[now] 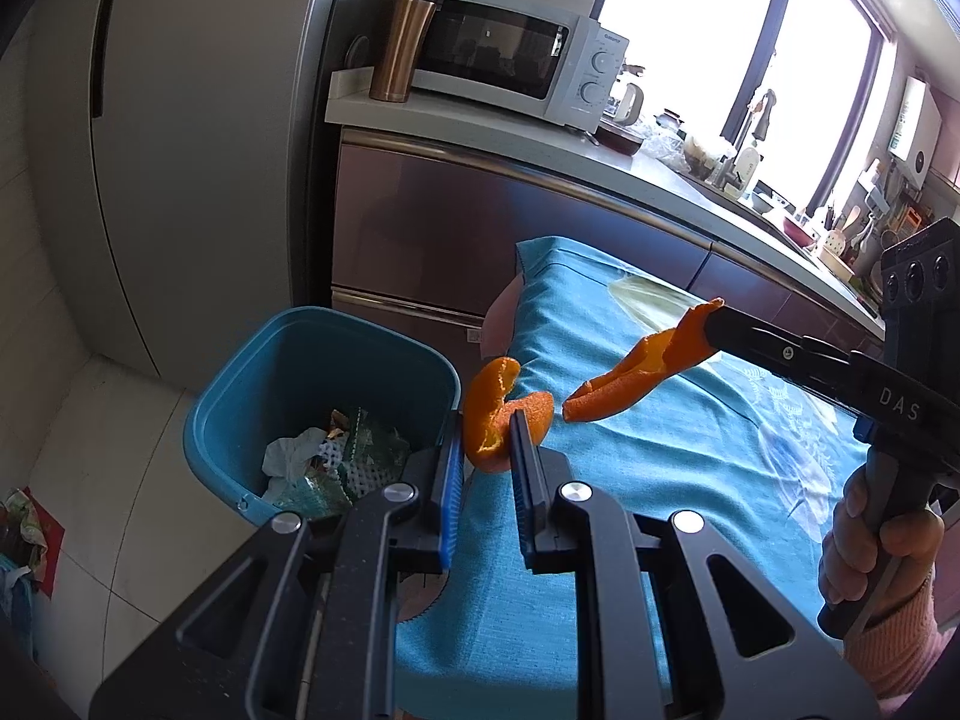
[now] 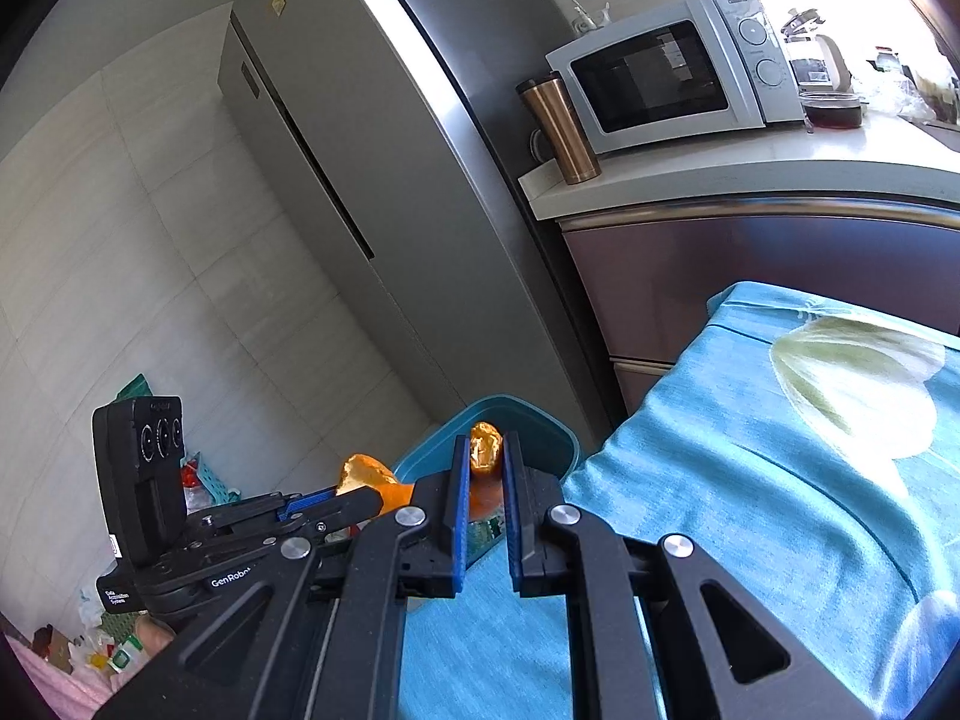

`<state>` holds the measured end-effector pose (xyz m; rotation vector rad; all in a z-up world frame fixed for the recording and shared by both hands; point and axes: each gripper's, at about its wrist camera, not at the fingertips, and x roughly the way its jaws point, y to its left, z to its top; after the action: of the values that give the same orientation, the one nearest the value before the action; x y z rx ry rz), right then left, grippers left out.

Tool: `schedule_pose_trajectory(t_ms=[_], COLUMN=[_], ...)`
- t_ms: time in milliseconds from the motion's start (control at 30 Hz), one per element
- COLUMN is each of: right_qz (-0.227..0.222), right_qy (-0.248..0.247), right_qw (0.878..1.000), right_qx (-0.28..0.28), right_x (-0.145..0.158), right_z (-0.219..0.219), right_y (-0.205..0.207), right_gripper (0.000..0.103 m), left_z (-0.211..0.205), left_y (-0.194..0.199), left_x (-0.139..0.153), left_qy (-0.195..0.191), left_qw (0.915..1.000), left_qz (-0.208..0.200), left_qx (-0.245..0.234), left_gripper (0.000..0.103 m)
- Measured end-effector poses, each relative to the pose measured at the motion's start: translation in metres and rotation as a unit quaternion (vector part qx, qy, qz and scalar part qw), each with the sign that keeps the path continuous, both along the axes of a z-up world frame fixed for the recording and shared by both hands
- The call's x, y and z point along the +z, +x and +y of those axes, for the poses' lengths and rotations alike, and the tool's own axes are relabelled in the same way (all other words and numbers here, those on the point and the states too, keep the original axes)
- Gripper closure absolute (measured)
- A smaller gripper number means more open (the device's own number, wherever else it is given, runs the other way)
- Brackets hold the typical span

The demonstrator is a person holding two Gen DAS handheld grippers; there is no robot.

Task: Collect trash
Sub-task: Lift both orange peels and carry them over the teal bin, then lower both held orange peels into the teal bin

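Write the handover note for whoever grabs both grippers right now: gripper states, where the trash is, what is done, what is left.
Left gripper: shut on a curled orange peel, just beside the blue bin.
Right gripper: shut on a long orange peel, held above the blue tablecloth.
Done: both peels lifted; the bin already holds paper and wrappers.
Left: carry both over the bin and release. No other trash shows on the cloth.

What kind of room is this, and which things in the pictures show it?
Most likely a home kitchen. A white microwave stands on a countertop above cabinet drawers, a tall grey refrigerator stands beside it, and further along the counter by the window there is a sink tap with dishes around it.
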<state>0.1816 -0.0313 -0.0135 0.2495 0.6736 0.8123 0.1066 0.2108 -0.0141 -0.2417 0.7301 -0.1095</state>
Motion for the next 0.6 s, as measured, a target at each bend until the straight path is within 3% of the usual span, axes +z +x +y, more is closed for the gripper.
schedule_pose_trajectory(t_ms=[600], right_qz=[0.011], right_qy=[-0.007], right_qw=[1.0], right_qx=[0.018], right_x=[-0.009], right_z=[0.024], right_y=[0.014], right_gripper=[0.094], left_z=[0.019], left_y=[0.009], left_x=[-0.01], left_qy=[0.003], left_qw=[0.9997], left_qz=[0.012], left_qx=[0.022], left_gripper=[0.087])
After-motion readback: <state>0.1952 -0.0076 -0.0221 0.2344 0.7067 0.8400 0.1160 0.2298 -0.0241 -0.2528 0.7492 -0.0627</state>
